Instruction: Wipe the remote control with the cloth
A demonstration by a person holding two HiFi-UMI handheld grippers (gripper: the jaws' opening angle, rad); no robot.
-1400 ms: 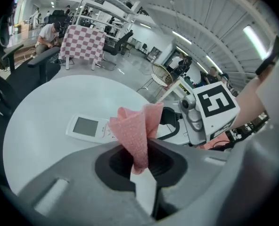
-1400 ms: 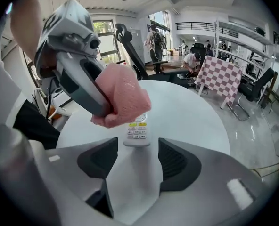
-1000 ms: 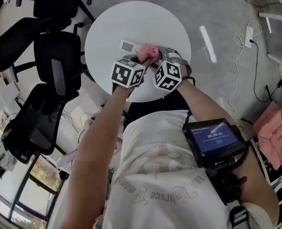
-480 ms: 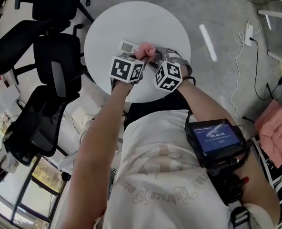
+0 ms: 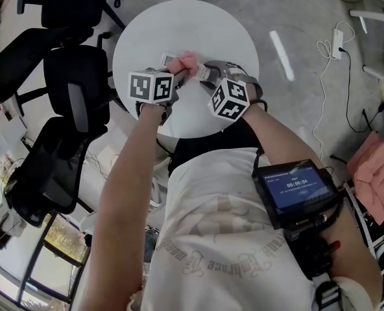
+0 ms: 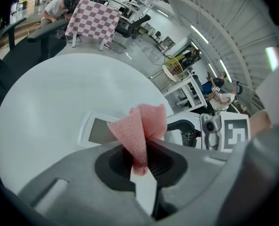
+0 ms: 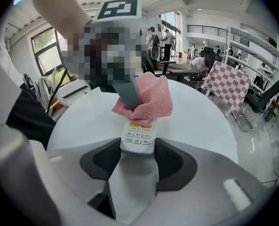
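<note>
Over table (image 7: 201, 121), right claw (image 7: 138, 149) clamps remote control (image 7: 138, 134).

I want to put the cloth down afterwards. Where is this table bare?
The far half of the round table, beyond the remote control and cloth, is bare. The near edge is crowded: the left gripper and right gripper meet there.

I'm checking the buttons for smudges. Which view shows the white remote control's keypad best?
The right gripper view: the white remote control lies close, keypad facing the camera, its far end under the pink woven cloth. The left gripper view shows only its display end; the head view, a sliver.
</note>
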